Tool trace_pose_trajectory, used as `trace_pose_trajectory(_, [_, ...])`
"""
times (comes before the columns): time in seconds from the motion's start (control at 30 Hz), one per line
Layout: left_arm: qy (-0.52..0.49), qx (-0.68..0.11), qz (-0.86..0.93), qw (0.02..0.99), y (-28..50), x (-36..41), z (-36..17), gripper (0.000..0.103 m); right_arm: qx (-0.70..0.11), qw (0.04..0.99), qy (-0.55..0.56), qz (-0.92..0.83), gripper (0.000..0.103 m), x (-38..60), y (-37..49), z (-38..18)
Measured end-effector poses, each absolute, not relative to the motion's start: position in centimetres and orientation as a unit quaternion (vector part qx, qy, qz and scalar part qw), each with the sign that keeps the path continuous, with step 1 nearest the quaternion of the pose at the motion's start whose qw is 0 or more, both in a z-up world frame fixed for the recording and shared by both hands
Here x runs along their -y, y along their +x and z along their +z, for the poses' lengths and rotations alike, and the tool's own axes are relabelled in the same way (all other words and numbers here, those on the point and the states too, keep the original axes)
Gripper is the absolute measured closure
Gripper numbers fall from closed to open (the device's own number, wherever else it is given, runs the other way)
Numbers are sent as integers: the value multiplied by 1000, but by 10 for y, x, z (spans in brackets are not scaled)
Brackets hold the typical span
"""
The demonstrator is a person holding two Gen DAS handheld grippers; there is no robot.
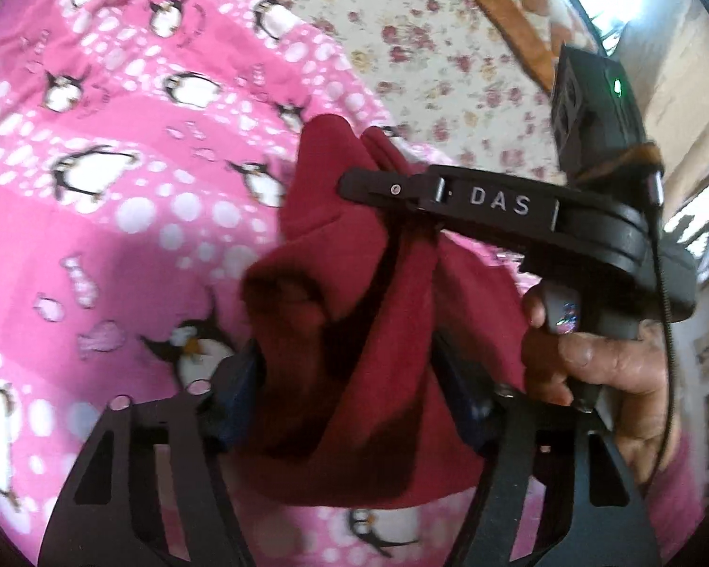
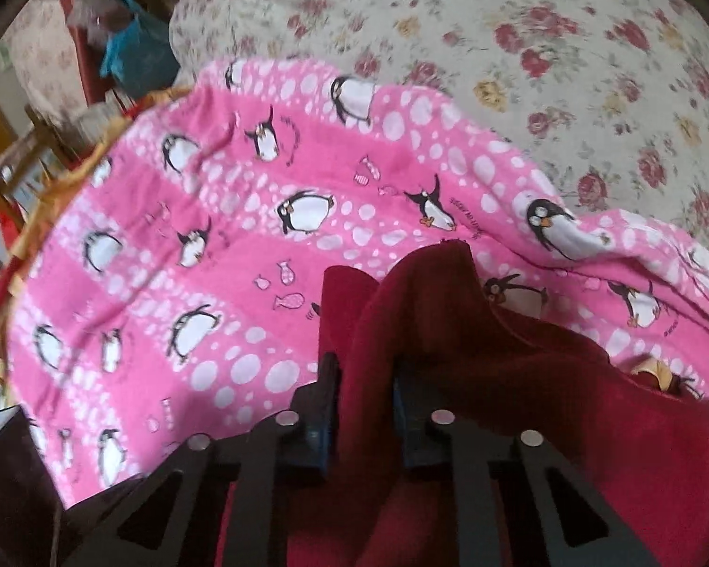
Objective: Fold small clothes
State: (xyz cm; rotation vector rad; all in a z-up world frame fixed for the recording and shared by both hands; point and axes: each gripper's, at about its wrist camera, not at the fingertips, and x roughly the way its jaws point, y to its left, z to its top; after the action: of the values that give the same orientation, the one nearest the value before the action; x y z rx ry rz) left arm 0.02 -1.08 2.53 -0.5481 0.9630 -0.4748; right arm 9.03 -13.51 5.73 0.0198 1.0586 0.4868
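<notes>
Red cloth (image 1: 354,401) bunched, held up over the pink penguin blanket (image 1: 118,189), near that blanket's edge toward the flowered bedspread (image 1: 449,71). Left gripper (image 1: 350,401) clamped on a thick fold of the cloth, pads pressed to either side. Right gripper (image 2: 366,406) likewise closed on the cloth's upper edge; seen from the left wrist, its black finger marked DAS crosses the cloth. Bare hand (image 1: 605,368) wraps its handle.

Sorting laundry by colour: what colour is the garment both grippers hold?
Dark red garment, plain; clearest in the right wrist view.
</notes>
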Motion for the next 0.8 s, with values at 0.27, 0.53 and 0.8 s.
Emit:
trace_pose_trajectory(0.27, [-213,-416,-264,843,-9,30,49,71,-517,820,70,237,85,164,92,66])
trace_pose_trajectory(0.53, [-180,-406,-271,854,-14,39,55,71,-546,804,41,232,26,135,103,70])
trace_pose_trajectory(0.8, [-170,-421,-254,854,-12,37,48,75,-546,811,-37,209,58,114,97,42])
